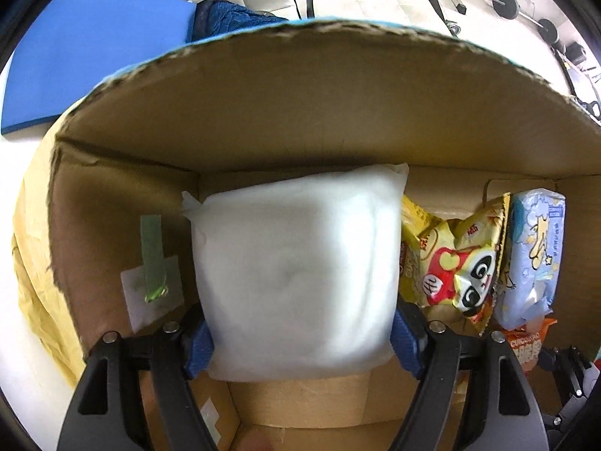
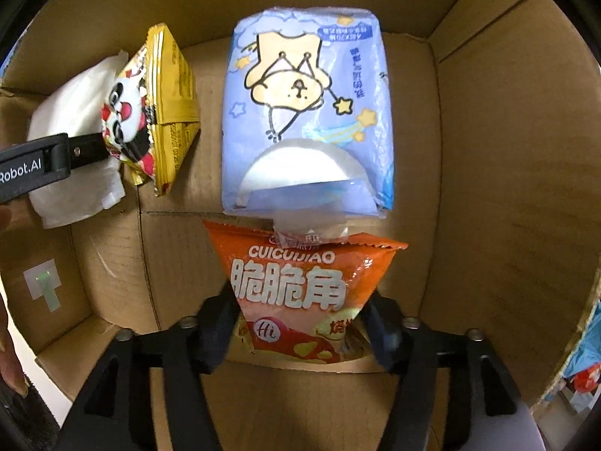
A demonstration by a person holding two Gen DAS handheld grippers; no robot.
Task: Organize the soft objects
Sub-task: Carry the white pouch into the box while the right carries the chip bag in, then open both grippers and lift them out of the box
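Note:
I look down into an open cardboard box (image 1: 300,112). My left gripper (image 1: 302,345) has a white soft pack (image 1: 296,270) between its blue pads (image 1: 199,345), which touch both its sides; the pack stands against the far wall. Beside it stand a yellow panda snack bag (image 1: 450,263) and a blue cartoon tissue pack (image 1: 533,248). In the right wrist view an orange snack bag (image 2: 300,285) lies on the box floor (image 2: 180,263) below the tissue pack (image 2: 308,112). My right gripper (image 2: 300,332) is open around the bag's lower end, its fingers a little off it.
The box walls (image 2: 507,188) rise close on all sides. A green tape strip (image 1: 152,259) sticks to the left wall. Outside the box lie a blue mat (image 1: 86,49), yellow paper (image 1: 33,282) and dumbbells (image 1: 526,7). A hand (image 2: 7,338) shows at the left edge.

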